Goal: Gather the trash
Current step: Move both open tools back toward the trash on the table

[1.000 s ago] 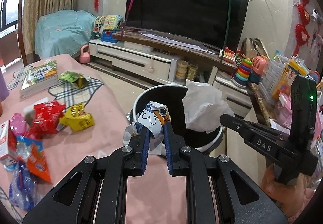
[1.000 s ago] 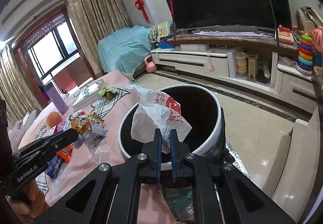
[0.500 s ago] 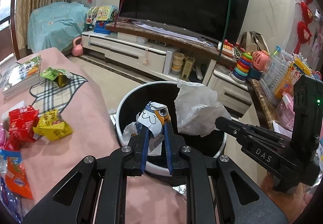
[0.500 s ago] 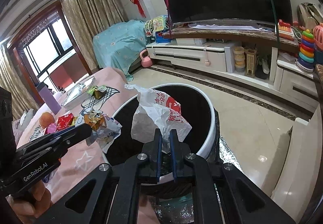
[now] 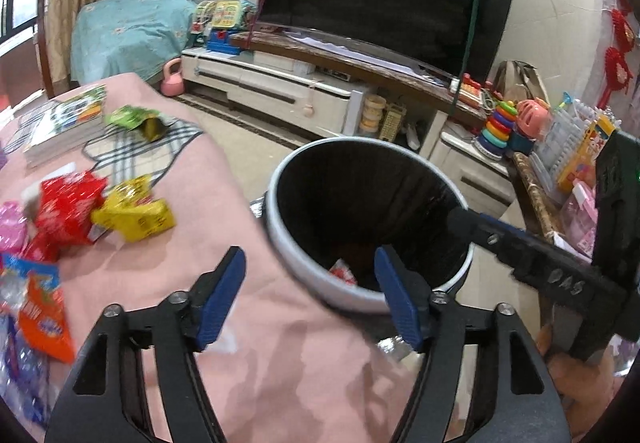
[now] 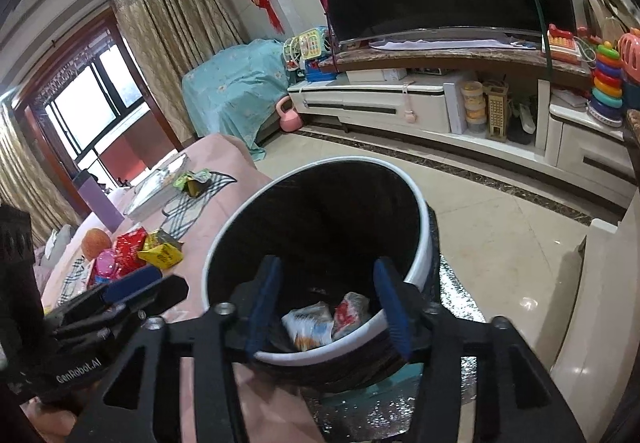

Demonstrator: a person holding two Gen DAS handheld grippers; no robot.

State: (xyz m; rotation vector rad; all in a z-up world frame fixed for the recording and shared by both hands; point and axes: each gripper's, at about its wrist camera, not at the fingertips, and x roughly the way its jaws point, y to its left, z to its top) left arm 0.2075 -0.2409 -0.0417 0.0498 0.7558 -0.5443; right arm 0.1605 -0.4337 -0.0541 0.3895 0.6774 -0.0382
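A white-rimmed bin with a black liner stands beside the pink table. My left gripper is open and empty over the bin's near rim. My right gripper is open and empty above the bin mouth; it also shows in the left wrist view. Two crumpled wrappers lie at the bottom of the bin. On the table lie a yellow wrapper, a red wrapper, an orange-blue wrapper and a green packet.
A stack of books and a checked cloth lie on the table's far part. An orange fruit sits by the wrappers. A TV cabinet with toys runs along the far wall. Silver foil lies on the floor by the bin.
Both grippers have opened. The cartoon-printed wrapper from the left gripper and the white bag from the right gripper have dropped into the bin.
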